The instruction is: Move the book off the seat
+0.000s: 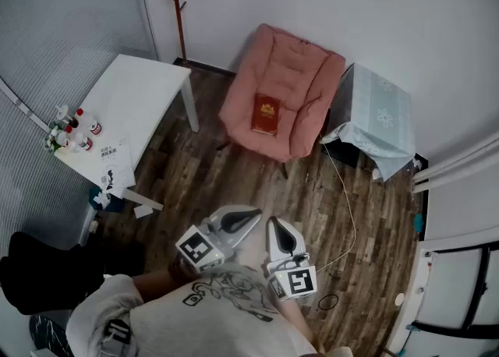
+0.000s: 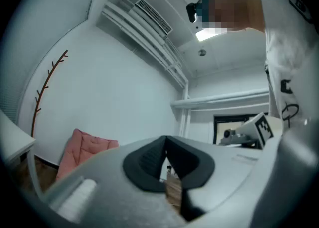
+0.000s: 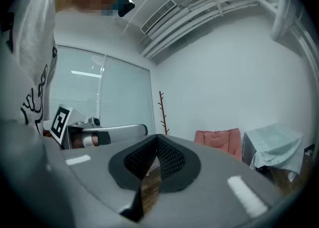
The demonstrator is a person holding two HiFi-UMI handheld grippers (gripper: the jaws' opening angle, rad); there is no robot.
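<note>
Claws sit close together just ahead of the person's chest in the head view, both held about level and aimed toward the far corner of the room. The left claw (image 1: 256, 212), white and grey, angles slightly toward its neighbour. Its dark padded jaws meet at the tips with nothing between them. The right claw (image 1: 275, 223) points straight ahead, its jaws likewise pressed together and empty. The two lie just beside each other, with a narrow gap between them.

The dark red book (image 1: 266, 114), with a gold emblem on its cover, lies flat on the seat of the pink padded armchair (image 1: 300, 75). It is well apart from both claws, with brown wood-plank floor (image 1: 234, 176) between. Left of the chair stands a white rectangular counter (image 1: 136, 94) with red-capped bottles (image 1: 74, 131) and papers (image 1: 113, 160) at its near end. To the chair's right is a small table draped in pale green cloth (image 1: 382, 114). A reddish-brown coat stand (image 1: 178, 5) rises by the back wall.

The hands are mostly hidden behind the claw bodies and the person's printed white shirt (image 1: 210, 324). Neither claw view shows the book: the left one catches only the chair's back, and the right one shows the chair small and distant. The bottle labels are too small to read.
</note>
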